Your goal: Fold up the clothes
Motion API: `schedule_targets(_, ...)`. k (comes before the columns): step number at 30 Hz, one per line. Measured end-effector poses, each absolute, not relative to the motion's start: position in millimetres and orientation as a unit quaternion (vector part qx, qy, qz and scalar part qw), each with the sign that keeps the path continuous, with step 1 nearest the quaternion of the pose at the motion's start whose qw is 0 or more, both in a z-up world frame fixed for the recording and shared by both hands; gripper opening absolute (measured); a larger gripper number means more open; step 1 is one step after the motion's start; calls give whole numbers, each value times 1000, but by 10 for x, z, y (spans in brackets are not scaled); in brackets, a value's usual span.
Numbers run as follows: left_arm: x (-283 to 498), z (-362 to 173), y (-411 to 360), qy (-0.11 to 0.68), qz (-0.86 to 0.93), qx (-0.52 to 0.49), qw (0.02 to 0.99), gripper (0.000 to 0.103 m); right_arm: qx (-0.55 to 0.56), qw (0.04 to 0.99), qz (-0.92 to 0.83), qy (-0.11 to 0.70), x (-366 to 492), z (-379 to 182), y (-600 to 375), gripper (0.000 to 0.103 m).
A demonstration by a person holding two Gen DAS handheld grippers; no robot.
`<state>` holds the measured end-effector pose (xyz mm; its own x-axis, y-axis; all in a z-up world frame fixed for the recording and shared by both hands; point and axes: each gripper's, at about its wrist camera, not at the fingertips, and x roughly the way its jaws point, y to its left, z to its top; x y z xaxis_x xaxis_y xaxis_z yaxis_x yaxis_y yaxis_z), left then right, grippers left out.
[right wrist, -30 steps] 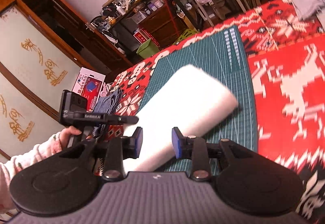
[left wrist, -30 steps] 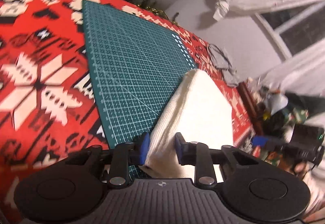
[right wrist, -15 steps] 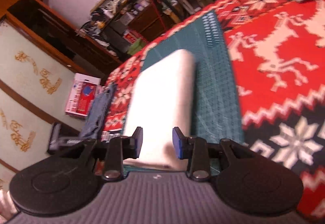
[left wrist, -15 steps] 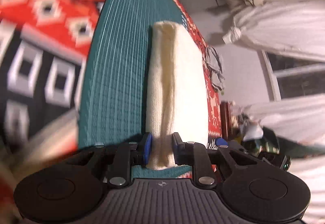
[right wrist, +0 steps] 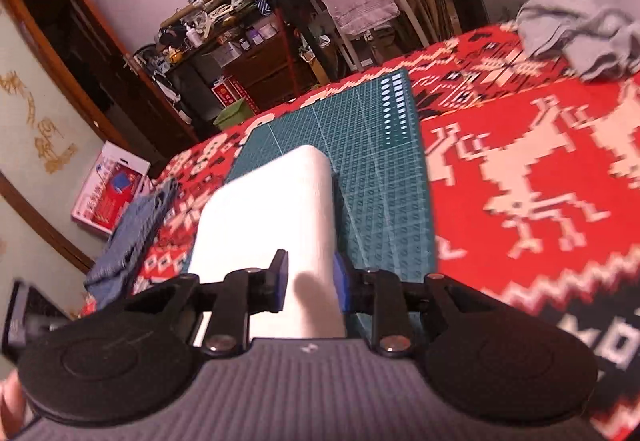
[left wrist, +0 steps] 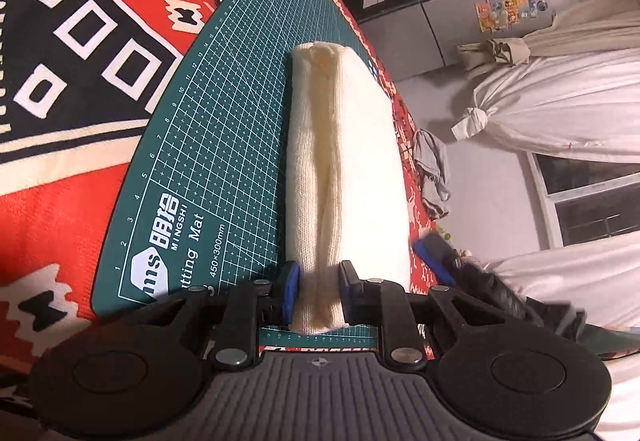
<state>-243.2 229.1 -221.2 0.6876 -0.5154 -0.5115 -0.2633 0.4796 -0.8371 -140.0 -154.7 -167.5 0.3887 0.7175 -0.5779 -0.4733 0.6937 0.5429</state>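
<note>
Red patterned cloth (left wrist: 60, 177) covers the surface that carries everything, and a green cutting mat (left wrist: 224, 145) lies flat on it. On the mat rests the cream knit garment (left wrist: 344, 169), already gathered into a long, thick, narrow bundle several layers deep. It sits along the mat's right-hand long edge as the left wrist view shows it, with bare grid to its left.

The bundle's long axis runs straight away from both tools, roughly parallel to the mat's long edges. Its near short end lies at the mat's near edge, and both tools hold that same end, side by side. The left tool (left wrist: 319, 283) is closed on the left portion of the near end, blue pads pressing a ridge of knit between them. The right tool (right wrist: 310, 281) is clamped on the right near corner of the garment (right wrist: 268, 209), which looks washed-out white in that view.

Neither hand is nearer; both sit at the near end, and the whole length extends ahead towards the mat's far edge. Any further fold would probably carry this near end forward along that axis. The scene also fits a finished bundle just being set down or straightened.

A grey garment (right wrist: 580, 37) lies crumpled near the far right corner and a blue one (right wrist: 132, 237) at the left edge.
</note>
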Motion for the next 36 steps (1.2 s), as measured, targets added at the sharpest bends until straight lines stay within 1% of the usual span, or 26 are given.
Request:
schedule_targets(2,-2411,-2219,2286,385,-81,-506,767,21,148,818,361,423,-1403,-1700,-1540,27)
schedule_targets(3,-2411,-2223,2288,385,-81,-507,767,21,148,816,361,426,-1404,-1712,-1537,22)
schedule_targets(5,-2409,-2229,2297,384,-81,-506,768,21,149,814,359,432,-1408,-1737,-1530,20)
schedule_targets(7,-2416,-2244,2295,383,-82,-508,767,21,150,811,358,438,-1411,-1762,-1523,16)
schedule_targets(14,-2407,-2257,2289,383,-84,-507,767,21,155,802,352,457,-1464,-1824,-1557,14)
schedule_targets(15,-2404,-2253,2286,383,-84,-506,768,21,155,801,351,460,-1491,-1821,-1589,11)
schedule_targets(16,-2403,-2245,2281,383,-84,-503,770,21,156,800,351,462,-1519,-1818,-1621,9)
schedule_targets(17,-2404,-2231,2272,384,-83,-498,773,21,156,798,350,465,-1547,-1814,-1653,4)
schedule_targets(23,-2412,-2149,2215,387,-79,-464,793,22,169,811,347,440,-1489,-1670,-1679,5)
schedule_targets(26,-2417,-2109,2186,388,-77,-447,802,22,151,808,378,425,-1501,-1579,-1508,5)
schedule_targets(30,-2424,-2055,2147,390,-75,-423,815,23,112,804,406,420,-1582,-1589,-1180,5)
schedule_targets(36,-2449,-2008,2096,396,-77,-393,826,23,88,790,410,448,-1797,-1723,-1131,5)
